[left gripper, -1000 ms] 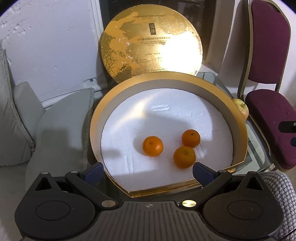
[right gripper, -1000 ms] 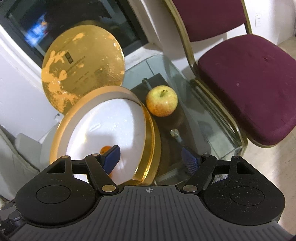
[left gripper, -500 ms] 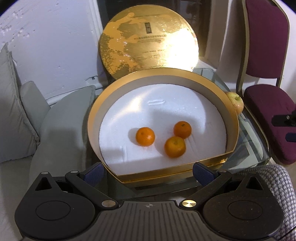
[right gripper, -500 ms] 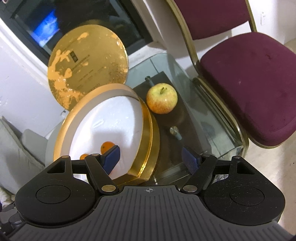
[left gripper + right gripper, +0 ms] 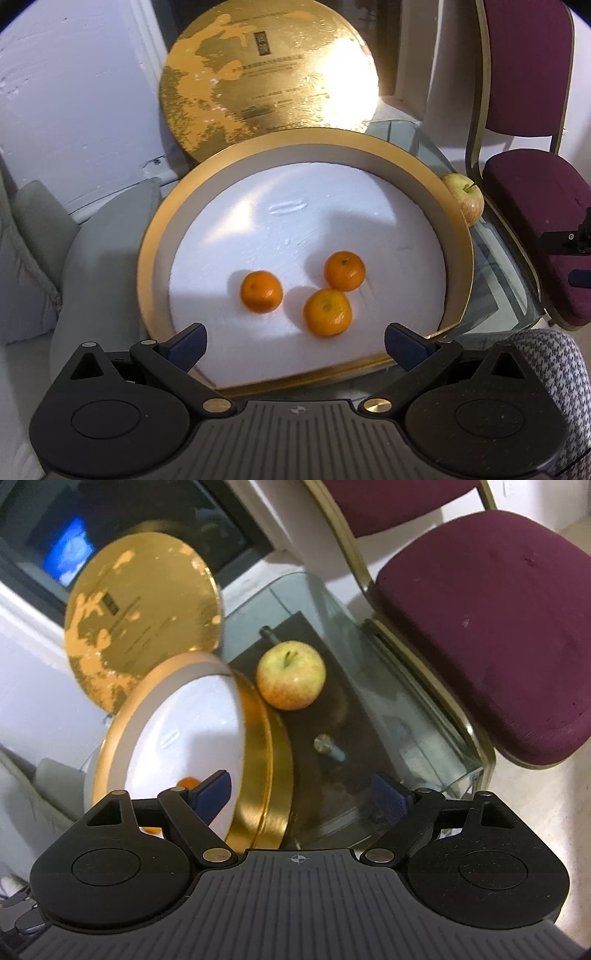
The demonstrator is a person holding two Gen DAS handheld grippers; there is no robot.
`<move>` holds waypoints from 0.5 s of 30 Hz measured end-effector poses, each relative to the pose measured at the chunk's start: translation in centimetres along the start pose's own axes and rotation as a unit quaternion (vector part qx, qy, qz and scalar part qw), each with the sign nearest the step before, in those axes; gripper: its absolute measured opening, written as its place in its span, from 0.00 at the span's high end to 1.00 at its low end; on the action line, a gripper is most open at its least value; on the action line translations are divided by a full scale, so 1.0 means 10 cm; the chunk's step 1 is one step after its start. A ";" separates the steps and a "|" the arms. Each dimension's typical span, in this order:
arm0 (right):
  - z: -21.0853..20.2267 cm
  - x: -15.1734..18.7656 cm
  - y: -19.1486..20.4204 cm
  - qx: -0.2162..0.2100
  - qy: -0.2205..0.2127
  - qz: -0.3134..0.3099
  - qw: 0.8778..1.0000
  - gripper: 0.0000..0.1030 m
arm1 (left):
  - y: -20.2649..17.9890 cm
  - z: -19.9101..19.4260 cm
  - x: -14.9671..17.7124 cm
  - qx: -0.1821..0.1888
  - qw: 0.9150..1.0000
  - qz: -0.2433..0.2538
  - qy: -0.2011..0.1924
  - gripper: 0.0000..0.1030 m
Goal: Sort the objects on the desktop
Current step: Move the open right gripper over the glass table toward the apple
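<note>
Three tangerines lie on the white foam floor of a round gold box. My left gripper hangs open over the box's near rim, short of the fruit, with nothing between its fingers. A yellow-red apple stands on the glass table just right of the box wall; it also shows behind the rim as the apple. My right gripper is open and empty, well short of the apple; its jaws have just been opening.
The gold lid leans on the wall behind the box. A maroon chair stands close to the table's right side. Grey cushions lie to the left. A houndstooth cloth sits at lower right. A bolt shows under the glass.
The right gripper has come closer to the apple and lower, and its fingers stand a little wider. In the left view the box and tangerines sit nearer and lower than half a second ago.
</note>
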State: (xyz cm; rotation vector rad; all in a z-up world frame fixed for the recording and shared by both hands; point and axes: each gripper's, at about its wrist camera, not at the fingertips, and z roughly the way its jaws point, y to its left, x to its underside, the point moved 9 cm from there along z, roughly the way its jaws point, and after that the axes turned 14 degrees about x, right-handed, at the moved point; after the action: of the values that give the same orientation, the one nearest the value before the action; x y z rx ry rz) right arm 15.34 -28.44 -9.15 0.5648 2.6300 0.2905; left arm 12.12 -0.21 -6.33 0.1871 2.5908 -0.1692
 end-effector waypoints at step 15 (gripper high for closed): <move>0.10 -0.10 -0.06 0.005 0.005 0.000 1.000 0.15 | -0.07 0.09 -0.05 0.001 1.000 0.010 0.010 0.01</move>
State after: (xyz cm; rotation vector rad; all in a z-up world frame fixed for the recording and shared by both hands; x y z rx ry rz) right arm 16.38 -29.30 -9.80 0.5691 2.6423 0.2798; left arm 12.88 -1.06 -6.75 0.2163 2.6069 -0.1637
